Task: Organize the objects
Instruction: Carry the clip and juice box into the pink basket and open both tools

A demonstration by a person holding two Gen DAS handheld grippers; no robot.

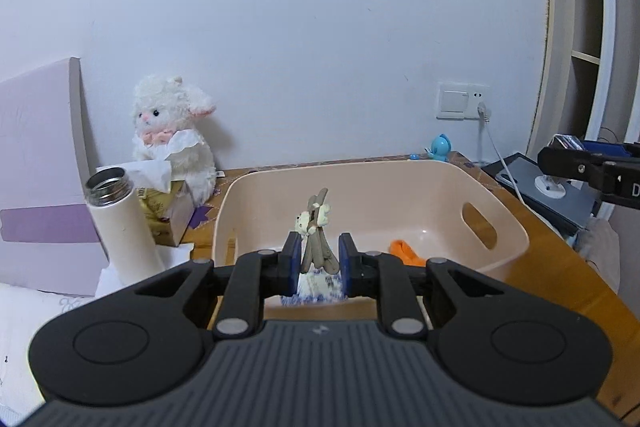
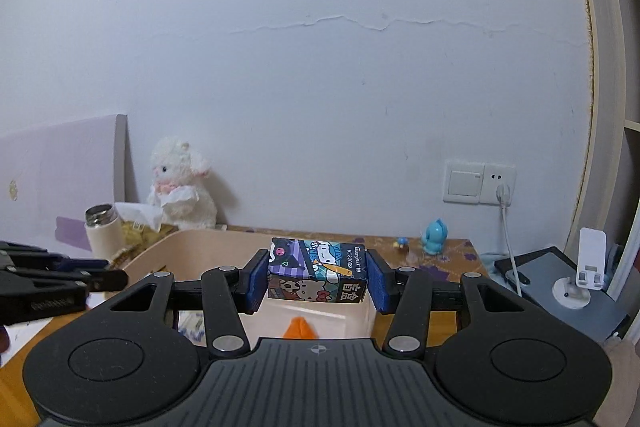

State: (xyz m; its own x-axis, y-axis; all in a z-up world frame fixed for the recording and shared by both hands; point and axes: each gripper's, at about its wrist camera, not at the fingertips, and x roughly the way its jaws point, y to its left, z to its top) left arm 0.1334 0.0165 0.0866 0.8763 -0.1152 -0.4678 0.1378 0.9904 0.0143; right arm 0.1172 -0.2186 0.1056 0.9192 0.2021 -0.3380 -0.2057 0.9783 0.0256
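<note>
My left gripper (image 1: pixel 319 259) is shut on a brown hair clip with a small cream bear charm (image 1: pixel 314 227), held upright over the peach plastic basket (image 1: pixel 440 179). An orange object (image 1: pixel 406 251) and a blue-and-white patterned item (image 1: pixel 318 287) lie in the basket. My right gripper (image 2: pixel 318 277) is shut on a small cartoon-printed box (image 2: pixel 318 273), held above the same basket (image 2: pixel 192 241); the orange object (image 2: pixel 301 329) shows below it. The right gripper appears at the right edge of the left wrist view (image 1: pixel 592 167), and the left gripper at the left of the right wrist view (image 2: pixel 52 275).
A white plush lamb (image 1: pixel 176 131), a tissue box (image 1: pixel 168 215) and an open white flask (image 1: pixel 120 227) stand left of the basket. A blue figurine (image 1: pixel 440 147), wall socket with cable (image 1: pixel 464 101), and a tablet with phone stand (image 2: pixel 576 279) are at right.
</note>
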